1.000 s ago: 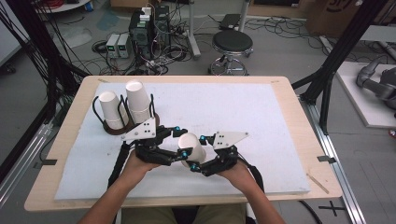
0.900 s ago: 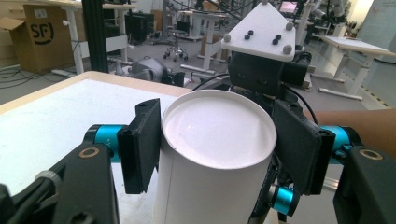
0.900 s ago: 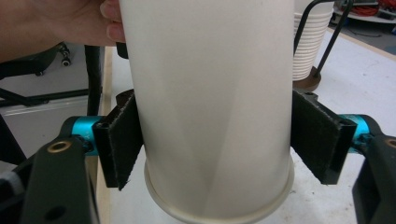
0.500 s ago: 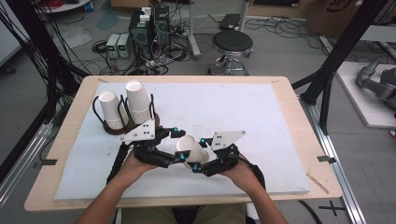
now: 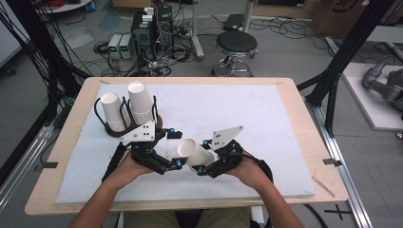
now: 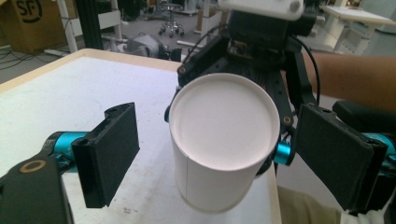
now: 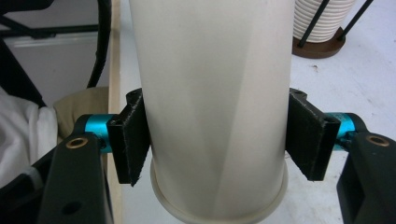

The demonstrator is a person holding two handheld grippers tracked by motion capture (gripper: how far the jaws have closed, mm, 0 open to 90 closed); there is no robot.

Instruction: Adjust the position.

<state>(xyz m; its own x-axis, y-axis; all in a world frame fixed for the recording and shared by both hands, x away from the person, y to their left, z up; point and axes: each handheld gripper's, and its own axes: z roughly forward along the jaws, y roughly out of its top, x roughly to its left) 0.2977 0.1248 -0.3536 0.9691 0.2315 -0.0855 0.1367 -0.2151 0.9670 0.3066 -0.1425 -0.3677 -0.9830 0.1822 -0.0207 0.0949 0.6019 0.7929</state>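
At the bottom centre of the high view I see my right gripper [image 5: 199, 164] clamped on a white paper cup [image 5: 194, 152], which lies tilted with its base pointing toward the upper left of the frame. In the right gripper view both black pads press flat against the cup's sides, just above the rolled rim at the bottom of that frame. My left gripper [image 5: 173, 149] sits just left of the cup, and in the left gripper view its jaws stand wide apart, one pad [image 6: 109, 154] at lower left and the other at the right edge, with the cup's closed base [image 6: 224, 122] facing the camera between them and touching neither. Both grippers hover over the white board [image 5: 266, 118] that covers the wooden table [image 5: 309, 128]. Farther back, in the upper left of the high view, a dark wire rack on a round brown base [image 5: 119, 130] holds two more white cups [image 5: 140, 102] upside down. Beyond the table, on the floor at top centre, stands a black stool [image 5: 236, 45].
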